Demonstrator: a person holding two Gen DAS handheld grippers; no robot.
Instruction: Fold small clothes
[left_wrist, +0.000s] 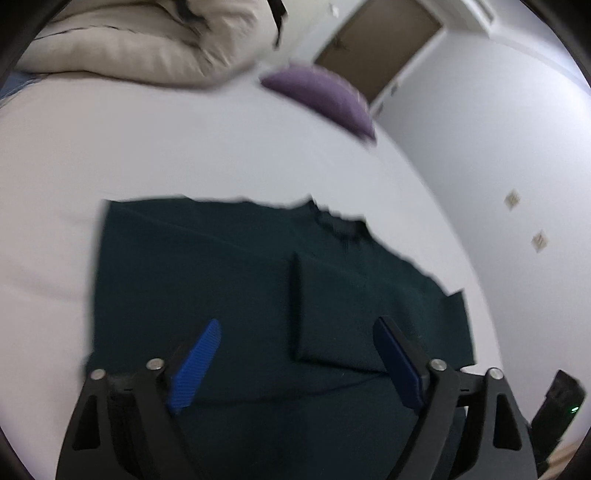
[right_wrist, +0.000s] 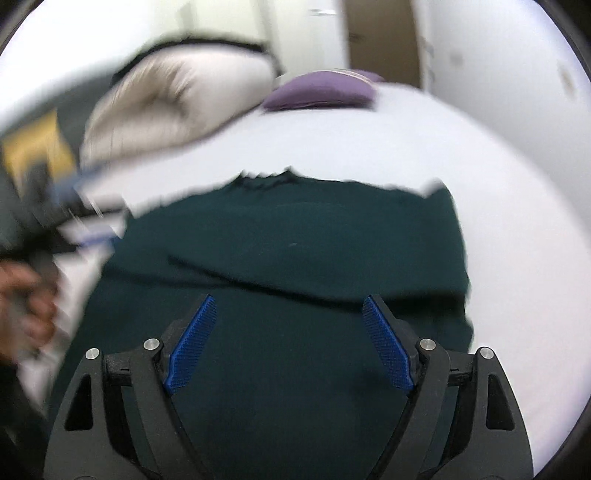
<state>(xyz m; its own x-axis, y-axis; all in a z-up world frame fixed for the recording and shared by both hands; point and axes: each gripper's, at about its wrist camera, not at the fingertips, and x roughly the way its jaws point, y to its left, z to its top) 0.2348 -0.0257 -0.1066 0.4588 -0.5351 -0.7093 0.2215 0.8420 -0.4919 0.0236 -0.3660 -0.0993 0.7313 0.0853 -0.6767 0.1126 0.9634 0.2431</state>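
Note:
A dark green garment (left_wrist: 229, 280) lies flat on the white bed sheet (left_wrist: 184, 147), with one part folded over its middle (left_wrist: 343, 317). My left gripper (left_wrist: 297, 328) is open and empty, just above the garment's near part. In the right wrist view the same garment (right_wrist: 295, 236) fills the middle, with a fold line across it. My right gripper (right_wrist: 286, 306) is open and empty above the garment. The left gripper and the hand holding it (right_wrist: 26, 295) show blurred at the left edge.
A beige pillow or duvet (left_wrist: 147, 40) lies at the head of the bed, and a purple cushion (left_wrist: 325, 92) beside it; the cushion also shows in the right wrist view (right_wrist: 321, 90). A white wall (left_wrist: 498, 147) runs along the bed's right side, with a brown door (left_wrist: 376, 44) beyond.

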